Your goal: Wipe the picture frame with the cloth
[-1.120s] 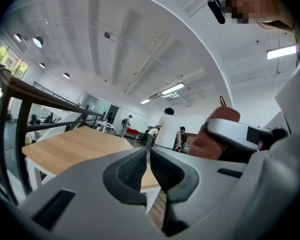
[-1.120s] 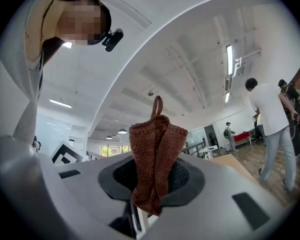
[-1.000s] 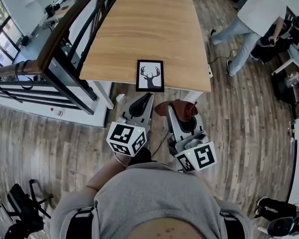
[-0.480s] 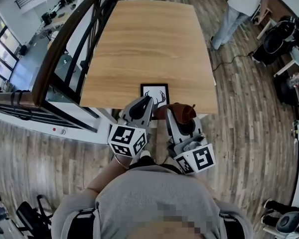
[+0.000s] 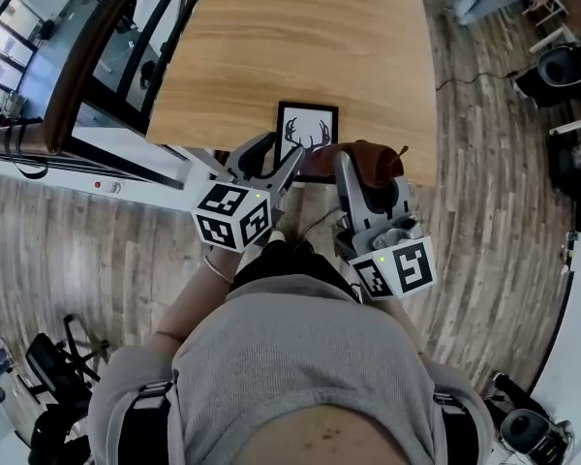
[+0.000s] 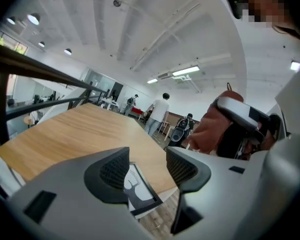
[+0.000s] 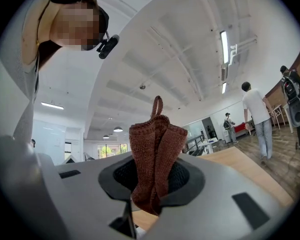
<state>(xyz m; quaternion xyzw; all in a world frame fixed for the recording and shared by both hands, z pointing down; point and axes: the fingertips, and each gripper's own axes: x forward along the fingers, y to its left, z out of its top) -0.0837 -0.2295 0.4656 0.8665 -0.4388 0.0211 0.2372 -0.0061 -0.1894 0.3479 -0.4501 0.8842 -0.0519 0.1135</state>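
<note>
Our left tool (image 5: 269,159) has just been opening; its jaws now stand apart, empty, the frame (image 5: 308,129) just ahead at the table (image 5: 290,37) edge, nearer than before. Our right tool (image 7: 152,176) stays clamped on the cloth (image 7: 157,144).

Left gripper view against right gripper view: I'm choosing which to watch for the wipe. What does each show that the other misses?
Only the left gripper view shows the picture frame, flat at the edge of the table, through the gap of the left tool, whose jaws have just been opening, with nothing gripped. Only the right gripper view shows the right tool shut on the brown cloth. Both show the cloth, the table and a bystander in white.
</note>
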